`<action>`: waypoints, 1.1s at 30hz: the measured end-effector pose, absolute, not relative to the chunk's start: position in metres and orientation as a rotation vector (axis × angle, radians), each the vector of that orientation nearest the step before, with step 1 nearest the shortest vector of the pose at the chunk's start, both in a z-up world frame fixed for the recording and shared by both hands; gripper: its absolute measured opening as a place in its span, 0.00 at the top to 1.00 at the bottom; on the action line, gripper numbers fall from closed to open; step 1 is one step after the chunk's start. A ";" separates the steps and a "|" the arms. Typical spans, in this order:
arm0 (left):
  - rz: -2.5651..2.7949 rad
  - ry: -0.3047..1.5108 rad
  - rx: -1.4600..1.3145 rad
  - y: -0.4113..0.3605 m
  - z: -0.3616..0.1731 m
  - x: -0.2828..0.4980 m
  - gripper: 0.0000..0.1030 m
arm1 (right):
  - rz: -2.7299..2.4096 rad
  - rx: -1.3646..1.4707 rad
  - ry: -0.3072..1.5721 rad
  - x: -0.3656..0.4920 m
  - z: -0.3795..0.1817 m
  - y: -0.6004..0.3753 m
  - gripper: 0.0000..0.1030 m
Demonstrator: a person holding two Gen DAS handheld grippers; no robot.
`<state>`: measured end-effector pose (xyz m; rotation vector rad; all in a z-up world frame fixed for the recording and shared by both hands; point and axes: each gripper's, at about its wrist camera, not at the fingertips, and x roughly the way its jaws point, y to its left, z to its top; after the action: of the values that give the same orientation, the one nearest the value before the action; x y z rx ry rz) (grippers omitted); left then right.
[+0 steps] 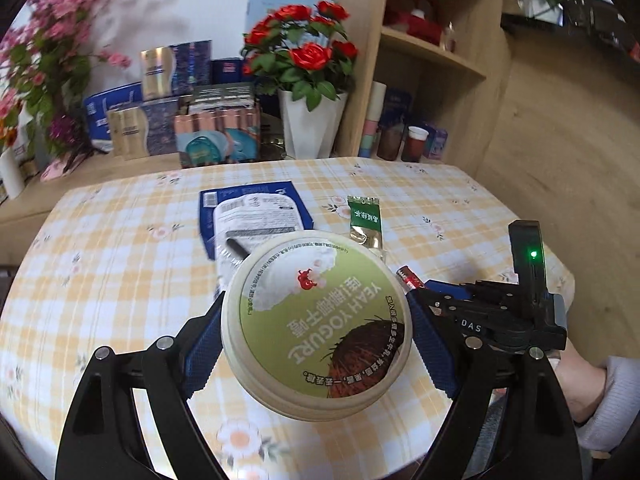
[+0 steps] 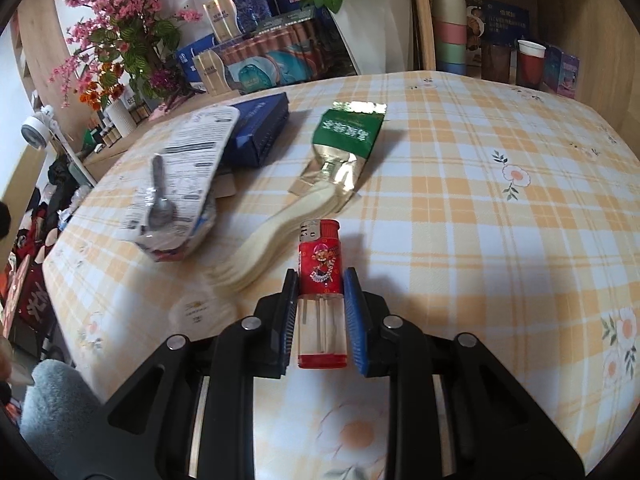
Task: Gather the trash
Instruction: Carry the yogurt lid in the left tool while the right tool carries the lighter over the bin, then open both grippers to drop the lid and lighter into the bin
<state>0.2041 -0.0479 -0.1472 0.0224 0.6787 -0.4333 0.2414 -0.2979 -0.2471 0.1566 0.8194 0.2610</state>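
A round yogurt tub (image 1: 320,320) with a green lid hangs above the checked tablecloth (image 1: 100,280), and my left gripper (image 1: 318,300) is shut on its sides with both blue pads. My right gripper (image 2: 321,276) is shut on a red lighter (image 2: 322,276) with a clear body, held just over the cloth. In the left wrist view that gripper (image 1: 424,292) sits right of the tub, with the lighter (image 1: 408,278) poking out. On the table lie a green and gold sachet (image 2: 348,136), a white packet with a spoon (image 2: 180,184) on a blue box (image 2: 260,128), and a cream curved piece (image 2: 280,232).
Behind the table stand a white pot of red roses (image 1: 308,120), pink blossoms (image 1: 44,52) and several boxes (image 1: 216,128). A wooden shelf (image 1: 432,56) at the right holds stacked cups (image 2: 450,28). A person's sleeve (image 1: 612,400) shows at the lower right.
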 end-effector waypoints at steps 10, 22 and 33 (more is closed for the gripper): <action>-0.428 0.662 -0.076 -0.019 -0.132 0.140 0.19 | 0.345 0.153 0.731 0.157 -0.199 -0.276 0.75; -0.446 0.668 -0.125 -0.001 -0.137 0.059 0.19 | 0.438 0.087 0.729 0.070 -0.183 -0.243 0.74; -0.447 0.637 -0.149 0.011 -0.131 0.025 0.19 | 0.475 0.044 0.737 0.040 -0.177 -0.216 0.74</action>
<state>0.0249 0.0114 -0.1309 -0.1486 0.6370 -0.4469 0.0402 -0.2158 -0.1767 0.0439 0.7366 0.4746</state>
